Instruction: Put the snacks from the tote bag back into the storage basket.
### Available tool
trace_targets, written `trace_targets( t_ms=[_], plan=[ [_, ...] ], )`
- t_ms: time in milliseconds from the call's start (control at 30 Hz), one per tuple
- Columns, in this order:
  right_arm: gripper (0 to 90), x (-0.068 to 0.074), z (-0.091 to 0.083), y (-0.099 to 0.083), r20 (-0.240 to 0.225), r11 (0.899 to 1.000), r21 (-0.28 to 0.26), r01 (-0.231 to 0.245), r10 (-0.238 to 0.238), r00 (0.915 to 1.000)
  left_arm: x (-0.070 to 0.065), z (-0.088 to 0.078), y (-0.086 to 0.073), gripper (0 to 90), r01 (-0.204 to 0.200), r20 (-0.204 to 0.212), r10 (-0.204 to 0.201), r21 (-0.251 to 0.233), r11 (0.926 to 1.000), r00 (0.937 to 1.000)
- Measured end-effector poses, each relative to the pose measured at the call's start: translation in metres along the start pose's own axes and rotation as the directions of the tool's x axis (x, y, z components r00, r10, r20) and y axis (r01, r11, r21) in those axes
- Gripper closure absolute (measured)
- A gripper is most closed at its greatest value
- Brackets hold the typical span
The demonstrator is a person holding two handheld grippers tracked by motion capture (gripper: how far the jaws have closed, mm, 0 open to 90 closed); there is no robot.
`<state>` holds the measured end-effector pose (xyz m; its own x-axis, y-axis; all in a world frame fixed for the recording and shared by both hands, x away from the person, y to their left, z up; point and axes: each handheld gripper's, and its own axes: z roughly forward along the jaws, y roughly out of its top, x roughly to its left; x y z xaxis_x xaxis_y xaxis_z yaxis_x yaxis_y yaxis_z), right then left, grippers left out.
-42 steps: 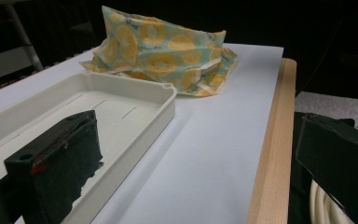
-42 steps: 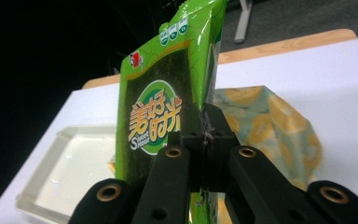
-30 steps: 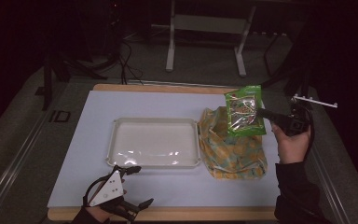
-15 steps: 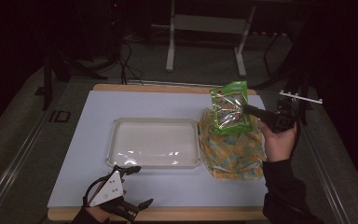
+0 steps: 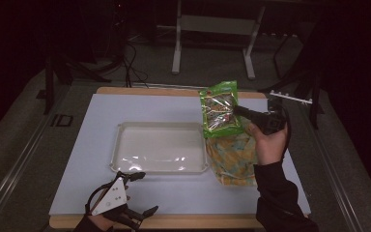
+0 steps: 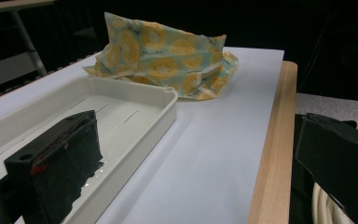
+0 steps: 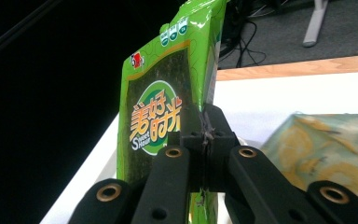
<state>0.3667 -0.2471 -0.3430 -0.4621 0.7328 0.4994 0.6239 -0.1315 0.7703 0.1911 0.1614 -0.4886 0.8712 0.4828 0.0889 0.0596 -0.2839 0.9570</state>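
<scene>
The right gripper (image 5: pixel 237 110), clamped on the green seaweed snack packet (image 5: pixel 218 109), has carried it leftward from the table's right edge toward the white tray (image 5: pixel 160 167); left gripper (image 5: pixel 137 216) rests unclenched at the near edge

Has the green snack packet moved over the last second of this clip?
Yes. In the high view the green snack packet, held in the right tool, has drifted left, toward the white tray, off the yellow patterned bag.

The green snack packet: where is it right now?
In the high view the green snack packet hangs in the air, pinched in the right gripper, above the patterned bag and just right of the white tray.
</scene>
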Motion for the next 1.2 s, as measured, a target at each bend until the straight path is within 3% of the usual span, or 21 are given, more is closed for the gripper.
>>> trace_targets(
  t_ms=[733,1200],
  plan=[
    [88.8,0.026,0.043,-0.019,-0.054,1.000,-0.009,-0.011,0.010,0.9985,-0.001,-0.001,0.001,0.4,0.006,-0.011,-0.006,-0.007,1.0000,0.9999],
    [88.7,0.027,0.066,-0.037,-0.080,0.998,-0.021,-0.063,0.062,0.9949,0.000,-0.004,0.002,0.3,0.007,-0.033,-0.008,-0.023,0.9997,0.9994]
  ],
)
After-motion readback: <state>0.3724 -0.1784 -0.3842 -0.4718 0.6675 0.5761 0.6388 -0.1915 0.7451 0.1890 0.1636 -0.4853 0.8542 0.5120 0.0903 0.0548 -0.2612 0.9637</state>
